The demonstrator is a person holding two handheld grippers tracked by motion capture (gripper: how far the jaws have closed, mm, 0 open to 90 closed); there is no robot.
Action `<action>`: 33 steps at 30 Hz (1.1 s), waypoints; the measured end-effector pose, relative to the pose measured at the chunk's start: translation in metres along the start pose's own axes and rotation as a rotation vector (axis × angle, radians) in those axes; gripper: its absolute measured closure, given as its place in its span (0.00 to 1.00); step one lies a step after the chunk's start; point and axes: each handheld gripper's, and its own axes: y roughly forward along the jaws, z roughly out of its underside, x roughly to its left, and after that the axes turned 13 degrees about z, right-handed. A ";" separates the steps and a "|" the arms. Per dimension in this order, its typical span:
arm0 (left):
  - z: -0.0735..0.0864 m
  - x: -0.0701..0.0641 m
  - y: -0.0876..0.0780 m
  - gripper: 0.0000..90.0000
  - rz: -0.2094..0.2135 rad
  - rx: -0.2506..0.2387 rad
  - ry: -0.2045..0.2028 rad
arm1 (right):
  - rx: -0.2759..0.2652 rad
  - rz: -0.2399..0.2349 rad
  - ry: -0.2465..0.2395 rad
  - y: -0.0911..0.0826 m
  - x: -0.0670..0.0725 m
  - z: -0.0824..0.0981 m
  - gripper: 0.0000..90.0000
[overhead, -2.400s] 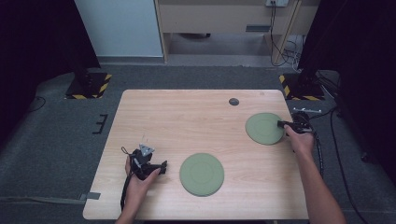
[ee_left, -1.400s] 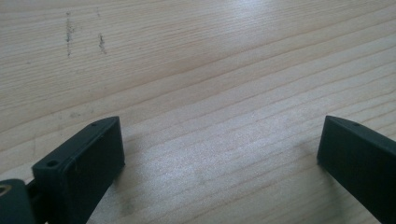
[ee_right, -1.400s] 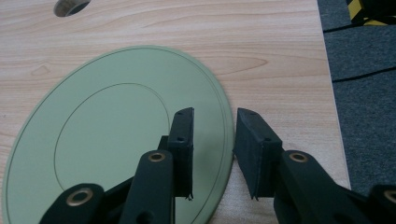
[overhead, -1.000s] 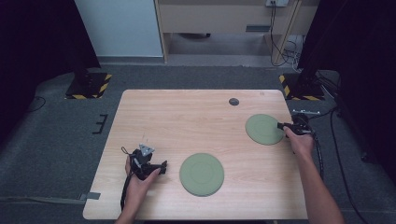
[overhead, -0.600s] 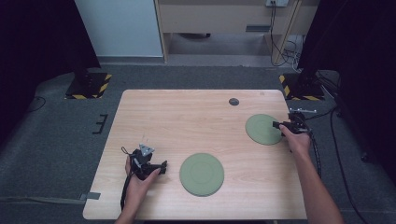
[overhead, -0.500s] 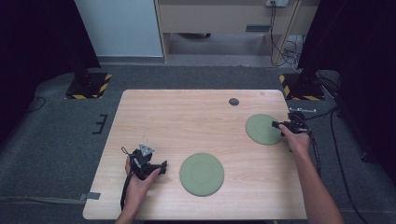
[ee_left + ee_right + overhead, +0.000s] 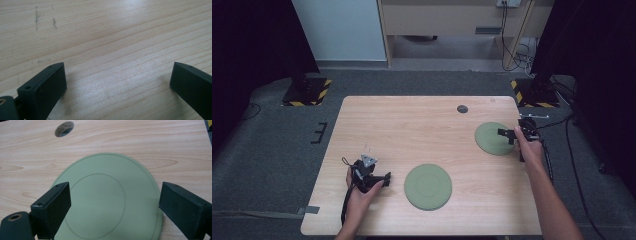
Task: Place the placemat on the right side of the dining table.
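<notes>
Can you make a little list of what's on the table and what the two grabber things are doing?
table: light wooden top, with a small dark round hole near its far edge
near plate: flat green plate, lying alone at the front middle
far plate: smaller-looking green plate, flat at the right side
right hand-held gripper: over the far plate's edge, jaws just opened wide, pads off the plate
left hand-held gripper: beside the near plate, jaws wide apart above bare wood, holding nothing
</notes>
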 end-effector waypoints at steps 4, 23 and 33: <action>0.000 0.000 0.000 0.00 0.000 0.000 0.000 | -0.023 0.006 -0.024 -0.007 0.006 -0.002 0.12; 0.000 0.000 0.000 0.00 0.002 0.001 0.004 | -0.128 -0.002 -0.045 -0.049 0.019 -0.007 0.08; 0.000 0.000 0.000 0.00 0.001 0.000 0.003 | -0.179 -0.018 -0.083 -0.069 0.032 -0.005 0.07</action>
